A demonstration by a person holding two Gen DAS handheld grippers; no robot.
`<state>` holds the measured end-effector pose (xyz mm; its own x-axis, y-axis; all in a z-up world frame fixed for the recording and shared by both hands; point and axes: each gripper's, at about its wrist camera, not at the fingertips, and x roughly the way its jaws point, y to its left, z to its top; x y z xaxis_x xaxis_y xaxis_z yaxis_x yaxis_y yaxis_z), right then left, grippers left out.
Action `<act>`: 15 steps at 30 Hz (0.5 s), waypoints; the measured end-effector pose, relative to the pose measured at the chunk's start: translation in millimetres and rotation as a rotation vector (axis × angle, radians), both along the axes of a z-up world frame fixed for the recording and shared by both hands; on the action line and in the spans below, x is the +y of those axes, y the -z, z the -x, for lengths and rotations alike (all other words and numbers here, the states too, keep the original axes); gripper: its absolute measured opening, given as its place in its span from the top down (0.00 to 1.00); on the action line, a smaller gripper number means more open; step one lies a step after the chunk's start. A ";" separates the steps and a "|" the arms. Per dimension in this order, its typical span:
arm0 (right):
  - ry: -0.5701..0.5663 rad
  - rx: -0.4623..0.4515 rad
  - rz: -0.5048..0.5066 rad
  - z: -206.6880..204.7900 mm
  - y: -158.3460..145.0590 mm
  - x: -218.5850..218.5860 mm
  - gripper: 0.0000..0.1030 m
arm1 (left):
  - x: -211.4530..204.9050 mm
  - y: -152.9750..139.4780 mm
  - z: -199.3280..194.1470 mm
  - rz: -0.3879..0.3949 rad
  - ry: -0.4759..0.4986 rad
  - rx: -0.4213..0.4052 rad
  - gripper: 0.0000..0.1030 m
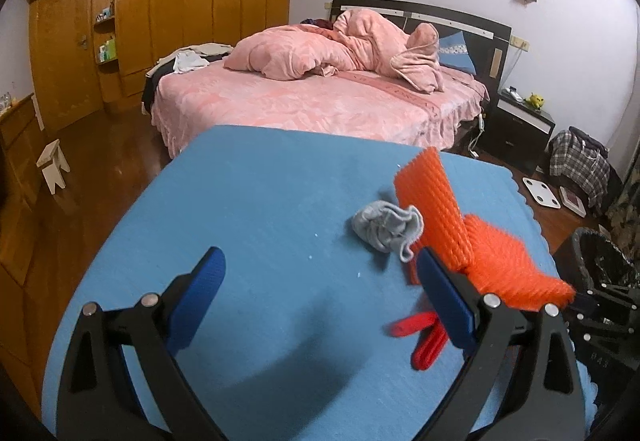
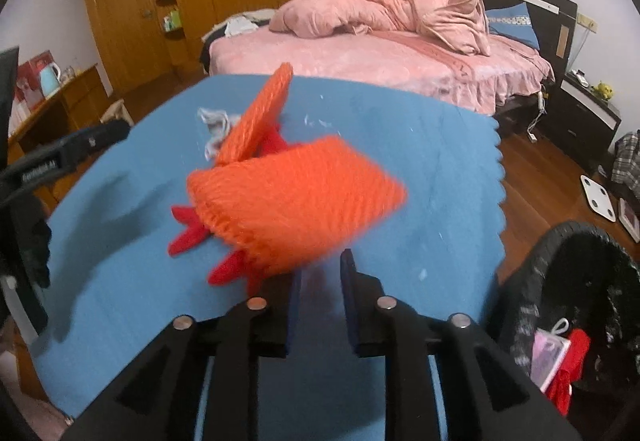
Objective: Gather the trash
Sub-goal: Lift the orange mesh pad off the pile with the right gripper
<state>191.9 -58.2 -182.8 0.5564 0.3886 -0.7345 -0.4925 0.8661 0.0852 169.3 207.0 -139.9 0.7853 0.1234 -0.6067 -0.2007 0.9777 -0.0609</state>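
A blue tabletop is carrying the trash. An orange foam net is lying near its right edge, just beside a grey crumpled rag and red scraps. The left gripper is hovering with jaws wide. The right gripper is keeping its jaws narrow, gripping nothing, just before the net.
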 end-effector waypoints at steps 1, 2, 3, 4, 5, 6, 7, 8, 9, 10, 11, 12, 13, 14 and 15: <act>0.001 0.002 0.006 2.9 1.0 -2.3 0.71 | -1.0 1.2 0.8 -0.001 0.001 0.003 0.09; 0.003 0.006 0.009 5.8 1.5 -4.5 0.62 | -1.6 2.5 1.4 -0.002 0.001 0.005 0.09; 0.008 0.008 0.009 9.1 1.4 -8.0 0.59 | -0.8 3.0 2.2 -0.001 0.001 0.007 0.09; 0.013 0.009 0.005 12.7 0.7 -11.4 0.53 | -1.2 4.0 3.0 -0.001 0.001 0.009 0.09; 0.016 0.008 -0.002 12.8 -0.8 -13.7 0.48 | -1.3 4.4 3.3 -0.001 0.000 0.010 0.09; 0.020 0.004 -0.015 15.1 -3.7 -16.2 0.46 | -1.8 5.5 3.6 -0.002 0.000 0.011 0.09; 0.022 0.002 -0.023 15.3 -5.8 -17.1 0.41 | -3.1 6.3 3.6 -0.004 0.000 0.013 0.09; 0.026 -0.006 -0.036 15.5 -9.9 -18.0 0.37 | -2.7 6.1 3.7 -0.004 0.000 0.012 0.09; 0.029 -0.013 -0.049 16.6 -13.5 -18.5 0.37 | -3.3 6.9 4.2 -0.006 0.000 0.012 0.09; 0.032 -0.021 -0.066 16.1 -19.0 -18.5 0.35 | -3.9 7.5 4.7 -0.007 -0.001 0.012 0.09; 0.033 -0.023 -0.074 14.3 -22.1 -18.3 0.35 | -4.4 7.8 5.3 -0.007 -0.001 0.012 0.09; 0.036 -0.028 -0.083 13.1 -25.3 -17.5 0.34 | -3.9 7.5 4.9 -0.005 -0.001 0.012 0.09; 0.040 -0.033 -0.093 10.9 -28.1 -16.7 0.34 | -4.1 7.7 5.0 -0.005 -0.002 0.010 0.09; 0.048 -0.034 -0.103 7.9 -29.3 -15.5 0.33 | -4.6 8.2 5.0 -0.005 -0.002 0.010 0.09; 0.060 -0.028 -0.108 3.5 -28.5 -14.3 0.33 | -4.7 9.1 5.8 -0.005 -0.002 0.009 0.09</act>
<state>188.4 -72.5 -154.4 0.6007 0.4300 -0.6740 -0.4435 0.8807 0.1665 163.5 202.2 -149.1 0.7794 0.1282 -0.6133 -0.2035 0.9776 -0.0543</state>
